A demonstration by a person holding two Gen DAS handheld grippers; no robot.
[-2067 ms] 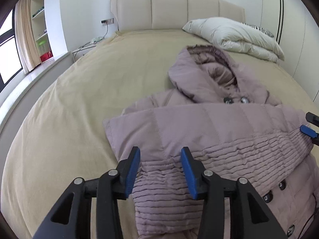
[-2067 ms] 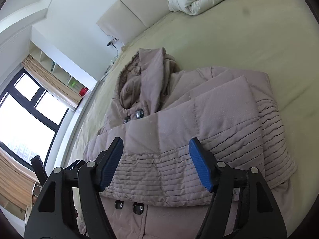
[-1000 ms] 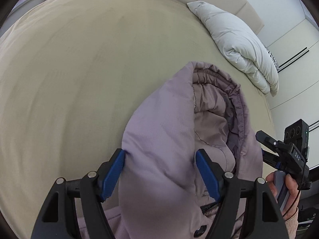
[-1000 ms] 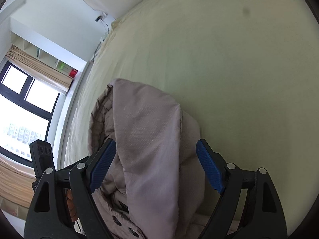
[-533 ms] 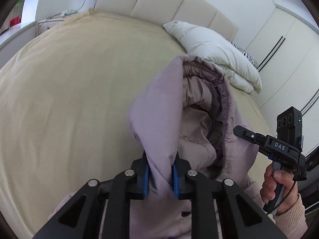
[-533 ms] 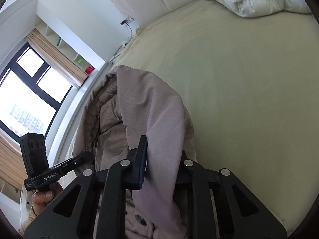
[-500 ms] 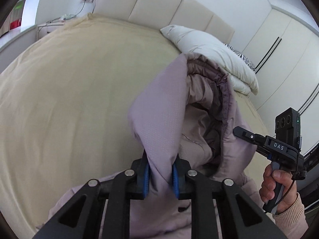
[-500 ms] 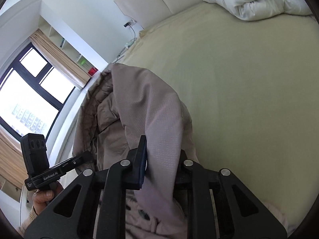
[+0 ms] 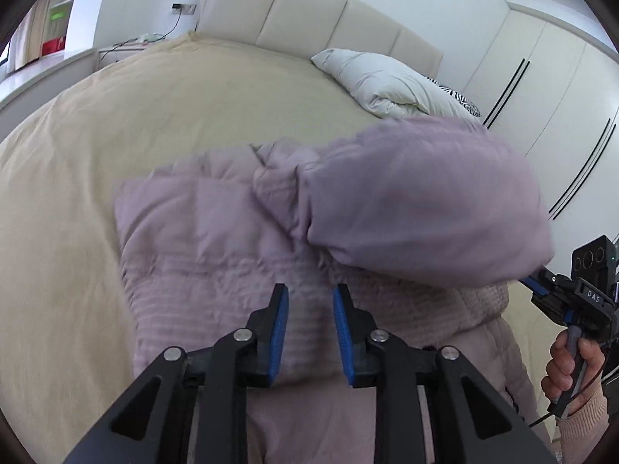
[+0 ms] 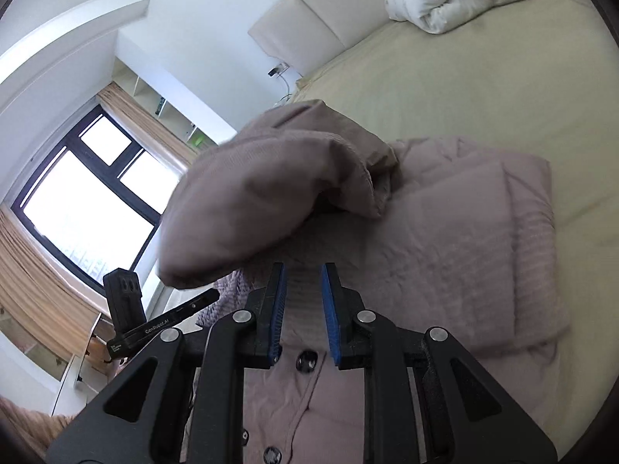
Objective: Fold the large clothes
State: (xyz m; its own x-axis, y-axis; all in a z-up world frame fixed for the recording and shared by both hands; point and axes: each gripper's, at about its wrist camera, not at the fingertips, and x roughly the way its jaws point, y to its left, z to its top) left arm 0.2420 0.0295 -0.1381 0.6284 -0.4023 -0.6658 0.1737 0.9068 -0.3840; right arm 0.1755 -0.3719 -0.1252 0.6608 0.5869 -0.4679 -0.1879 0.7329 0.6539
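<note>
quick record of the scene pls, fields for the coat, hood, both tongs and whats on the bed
garment: mauve quilted down coat, folded, lying on the bed
hood: blurred, raised over the coat's body, in neither tongs
left tongs: jaws opening, nothing between them
right tongs: narrow gap, nothing between them
bedding: beige cover, white duvet by the headboard

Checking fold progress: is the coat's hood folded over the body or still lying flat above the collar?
Folded over. The hood sits flipped onto the quilted body of the coat, bulging above it, blurred as if not yet settled.
</note>
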